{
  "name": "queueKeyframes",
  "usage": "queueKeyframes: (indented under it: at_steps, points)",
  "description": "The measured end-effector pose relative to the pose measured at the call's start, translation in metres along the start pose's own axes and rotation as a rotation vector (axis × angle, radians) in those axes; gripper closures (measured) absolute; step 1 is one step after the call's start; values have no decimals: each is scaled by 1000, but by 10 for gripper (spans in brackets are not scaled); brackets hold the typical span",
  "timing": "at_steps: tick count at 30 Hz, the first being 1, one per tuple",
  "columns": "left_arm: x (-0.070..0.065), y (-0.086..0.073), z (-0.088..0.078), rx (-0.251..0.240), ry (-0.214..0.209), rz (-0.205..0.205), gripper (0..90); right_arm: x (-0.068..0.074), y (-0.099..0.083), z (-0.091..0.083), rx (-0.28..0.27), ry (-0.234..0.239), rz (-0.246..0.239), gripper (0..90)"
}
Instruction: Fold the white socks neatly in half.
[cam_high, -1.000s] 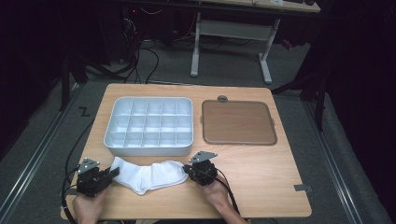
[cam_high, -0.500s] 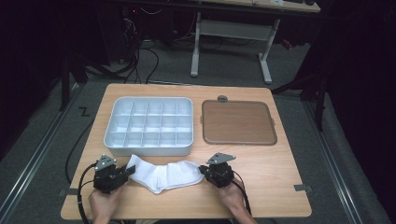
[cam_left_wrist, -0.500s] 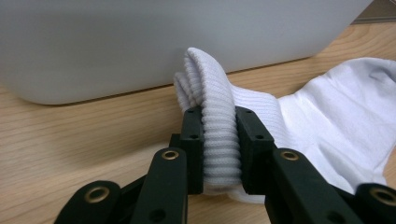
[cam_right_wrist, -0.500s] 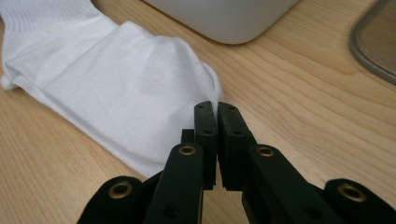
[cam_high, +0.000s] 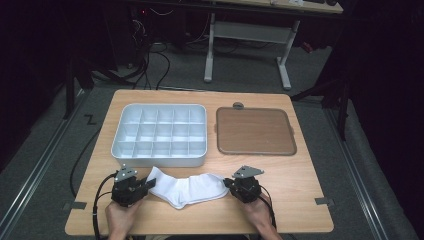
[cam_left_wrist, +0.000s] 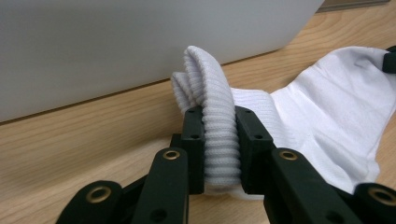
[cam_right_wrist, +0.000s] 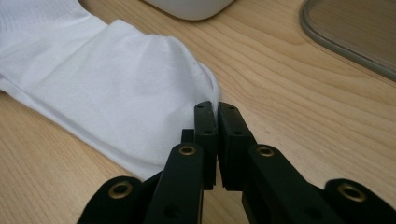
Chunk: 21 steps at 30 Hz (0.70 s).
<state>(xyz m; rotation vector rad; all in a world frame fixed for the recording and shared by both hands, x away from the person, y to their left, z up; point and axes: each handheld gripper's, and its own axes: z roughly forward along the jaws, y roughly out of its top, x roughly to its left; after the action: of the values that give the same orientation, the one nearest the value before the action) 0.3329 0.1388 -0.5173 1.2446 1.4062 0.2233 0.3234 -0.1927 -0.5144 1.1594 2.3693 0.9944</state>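
Jaws on both sides are clamped onto the white sock (cam_high: 187, 187), which lies stretched along the front of the wooden surface (cam_high: 300, 175), just in front of the white divided tray (cam_high: 160, 134). Brown lid (cam_high: 255, 131) sits to the tray's right. Left gripper (cam_high: 150, 183) pinches the bunched ribbed cuff (cam_left_wrist: 219, 135), so it's closed partway round the thick fold. Right gripper (cam_high: 227, 184) is nearly fully closed on the thin toe edge (cam_right_wrist: 212, 91).

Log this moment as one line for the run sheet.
left gripper: shut on sock cuff | right gripper: shut on sock toe | sock: stretched between them near the table | divided tray: empty
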Motion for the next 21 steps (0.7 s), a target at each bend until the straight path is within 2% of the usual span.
queueKeyframes:
  at_steps: [10,14,21]
  points:
    - [-11,-7,7,29,-28,5,755,-9,-5,-10,-5,-27,5,879]
    - [-19,-13,13,46,-37,28,755,-16,-10,-17,-7,-46,21,879]
    - [-26,-19,22,58,-55,28,754,-25,-17,-24,-9,-70,45,879]
